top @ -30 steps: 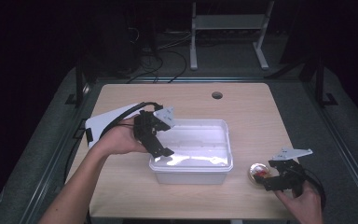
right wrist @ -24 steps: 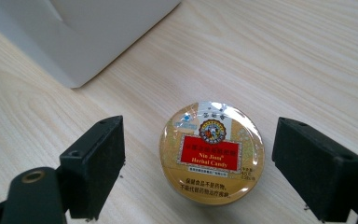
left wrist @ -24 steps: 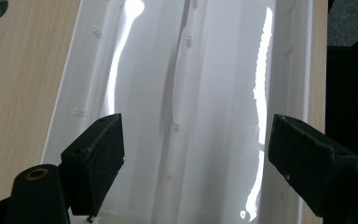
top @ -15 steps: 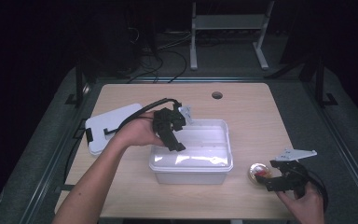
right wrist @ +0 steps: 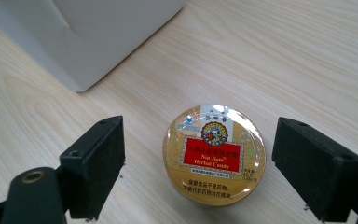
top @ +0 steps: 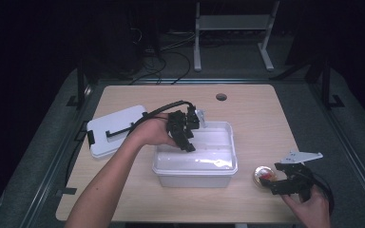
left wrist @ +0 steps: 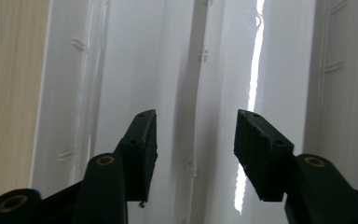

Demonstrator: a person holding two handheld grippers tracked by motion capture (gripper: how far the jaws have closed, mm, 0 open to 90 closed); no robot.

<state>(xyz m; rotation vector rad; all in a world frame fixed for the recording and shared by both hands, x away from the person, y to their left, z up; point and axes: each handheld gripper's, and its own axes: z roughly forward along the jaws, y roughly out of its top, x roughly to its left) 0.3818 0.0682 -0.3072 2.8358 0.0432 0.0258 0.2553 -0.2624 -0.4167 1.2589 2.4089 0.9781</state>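
wooden table (top: 261, 118): right gripper (right wrist: 198, 175) jaws apart around candy tin (right wrist: 214, 154).

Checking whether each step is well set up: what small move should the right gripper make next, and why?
Probably close the right gripper on the candy tin. In the right gripper view its jaws stand open on either side of the round tin, apart from it, on the table beside the white bin, which lies open, its lid set aside; the left gripper is over the bin.

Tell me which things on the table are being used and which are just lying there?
Being used: white box, under the left tool; candy tin, between the right tool's open jaws.
Lying about: white lid, left of the box.
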